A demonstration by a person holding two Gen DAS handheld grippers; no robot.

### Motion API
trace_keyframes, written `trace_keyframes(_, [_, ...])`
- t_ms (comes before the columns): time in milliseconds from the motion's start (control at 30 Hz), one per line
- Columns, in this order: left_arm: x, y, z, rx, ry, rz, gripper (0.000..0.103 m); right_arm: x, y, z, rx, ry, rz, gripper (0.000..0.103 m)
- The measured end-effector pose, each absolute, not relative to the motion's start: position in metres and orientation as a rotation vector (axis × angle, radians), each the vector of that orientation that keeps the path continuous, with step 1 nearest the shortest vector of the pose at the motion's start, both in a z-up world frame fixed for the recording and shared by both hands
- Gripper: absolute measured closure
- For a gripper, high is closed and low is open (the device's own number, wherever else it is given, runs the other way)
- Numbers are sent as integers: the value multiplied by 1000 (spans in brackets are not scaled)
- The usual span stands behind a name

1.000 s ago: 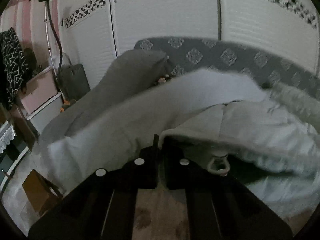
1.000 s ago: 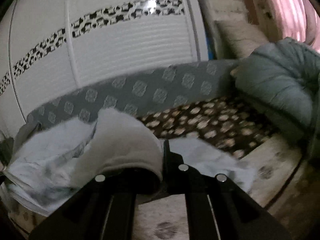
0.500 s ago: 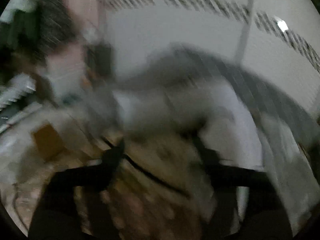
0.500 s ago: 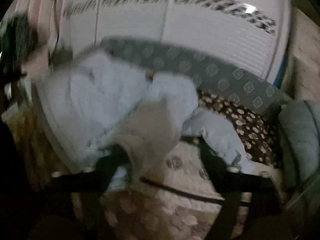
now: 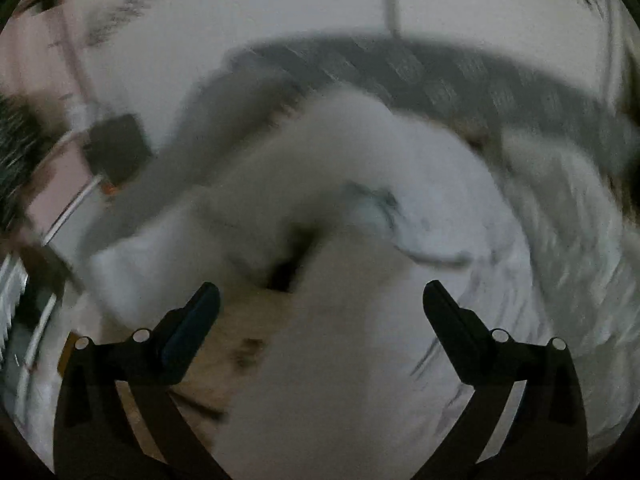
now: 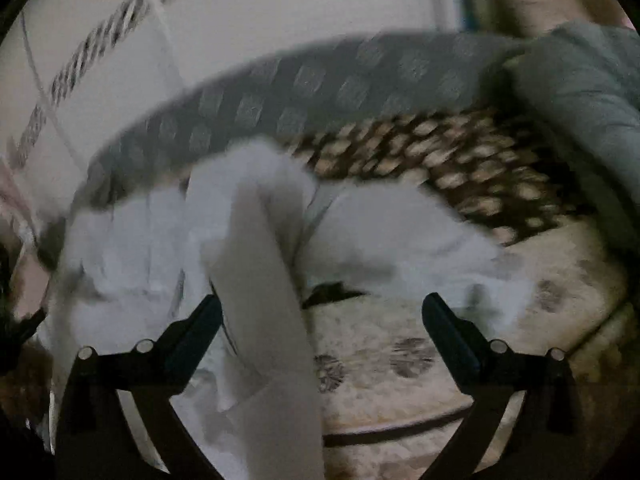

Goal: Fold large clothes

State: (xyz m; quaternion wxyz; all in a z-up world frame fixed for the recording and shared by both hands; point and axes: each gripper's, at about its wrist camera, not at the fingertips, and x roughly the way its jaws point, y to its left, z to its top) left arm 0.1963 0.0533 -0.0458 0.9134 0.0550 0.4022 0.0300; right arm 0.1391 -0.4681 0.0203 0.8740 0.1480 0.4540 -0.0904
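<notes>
White panelled wall (image 6: 248, 32) behind grey patterned headboard (image 6: 320, 80); brown spotted bedding (image 6: 460, 160); dim light.

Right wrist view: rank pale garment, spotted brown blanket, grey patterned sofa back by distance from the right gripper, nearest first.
From the right gripper, jaws open:
1. pale garment: a strip hangs between the fingers, nearer the left one, bulk just beyond.
2. spotted brown blanket: past the garment, upper right.
3. grey patterned sofa back: farthest, arcing across the top against the white panels.
</notes>
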Motion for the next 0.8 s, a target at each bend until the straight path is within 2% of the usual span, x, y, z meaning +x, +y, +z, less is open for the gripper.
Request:
trace_keyframes(133, [248, 21, -124, 303, 971, 88, 3, 172, -445, -38, 241, 1043, -126, 3])
trace_keyframes(233, [259, 29, -149, 343, 1012, 109, 3, 192, -440, -75, 287, 1124, -69, 3])
trace_keyframes(267, [262, 35, -152, 327, 1018, 110, 8, 195, -439, -84, 304, 1150, -50, 3])
trace_keyframes(300, [265, 44, -154, 291, 1028, 110, 24, 197, -437, -89, 317, 1165, -35, 3])
trace_keyframes(333, [271, 57, -153, 230, 1037, 122, 32, 197, -435, -93, 327, 1175, -20, 3])
trace_keyframes(367, [274, 65, -151, 193, 1035, 132, 49, 197, -431, -96, 330, 1179, -7, 4])
trace_keyframes(400, [276, 72, -147, 168, 1028, 142, 64, 198, -426, -98, 318, 1179, 5, 8])
trace_keyframes(433, [277, 82, -141, 141, 1011, 163, 70, 197, -419, -98, 301, 1177, 21, 16])
trace_keyframes(500, [276, 97, -130, 123, 968, 219, 82, 197, -401, -96, 239, 1172, 61, 56])
trace_keyframes(533, [274, 106, -122, 128, 927, 275, 85, 196, -394, -93, 209, 1164, 69, 67])
trace_keyframes(567, [270, 114, -113, 130, 887, 332, 97, 195, -386, -89, 196, 1146, 93, 80])
trace_keyframes(600, [267, 121, -106, 139, 854, 389, 103, 192, -377, -82, 192, 1117, 118, 88])
trace_keyframes(667, [249, 148, -80, 155, 755, 594, 103, 186, -350, -59, 120, 1057, 122, 92])
trace_keyframes(733, [242, 189, -75, -19, 838, 563, 103, 181, -337, -38, 138, 1007, 159, 94])
trace_keyframes(800, [235, 195, -77, -112, 847, 510, 103, 175, -323, -21, 113, 977, 195, 95])
